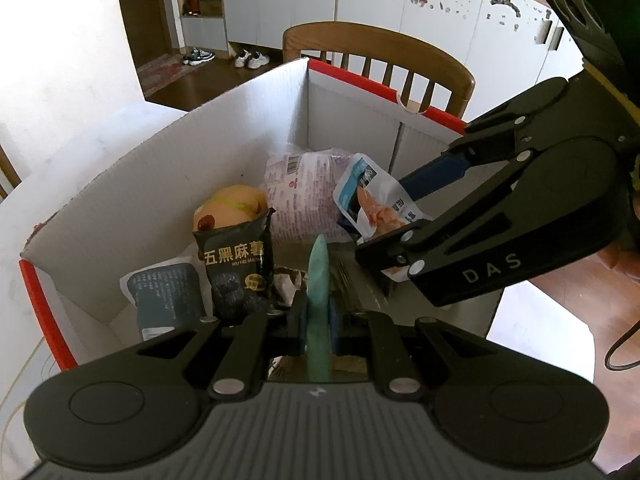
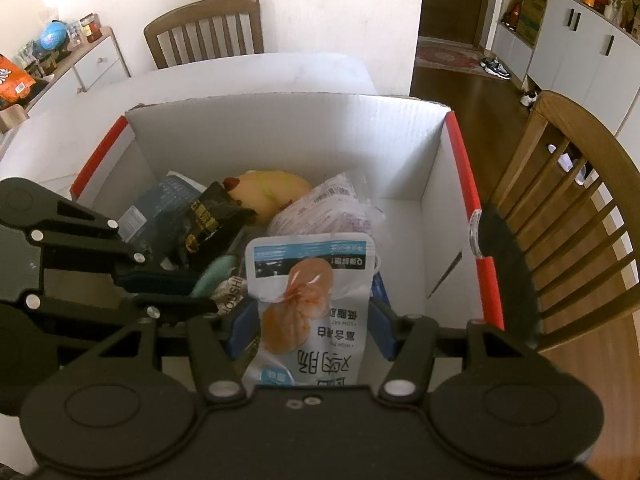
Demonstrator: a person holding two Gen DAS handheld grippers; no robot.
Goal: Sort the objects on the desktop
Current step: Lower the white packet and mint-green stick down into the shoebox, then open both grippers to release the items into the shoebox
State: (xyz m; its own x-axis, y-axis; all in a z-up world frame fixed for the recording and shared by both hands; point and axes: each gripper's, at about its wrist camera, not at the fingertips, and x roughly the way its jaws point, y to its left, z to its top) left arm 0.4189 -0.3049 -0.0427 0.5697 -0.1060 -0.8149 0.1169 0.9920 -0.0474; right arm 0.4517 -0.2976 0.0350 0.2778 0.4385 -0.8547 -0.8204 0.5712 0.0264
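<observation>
Both grippers hang over the open white cardboard box with red edges, which sits on the white table with a wooden chair just beside it. The left gripper is pinched tight on a thin pale-green object, held edge-on above the box's near end, while the right gripper clasps a blue-and-white snack pouch by its sides. Inside the box lie a black snack packet, a yellow plush toy, a pinkish-white bag and a dark grey-blue pouch.

Mint-green strip edge-up, white-blue snack pouch upright, over white carton.
</observation>
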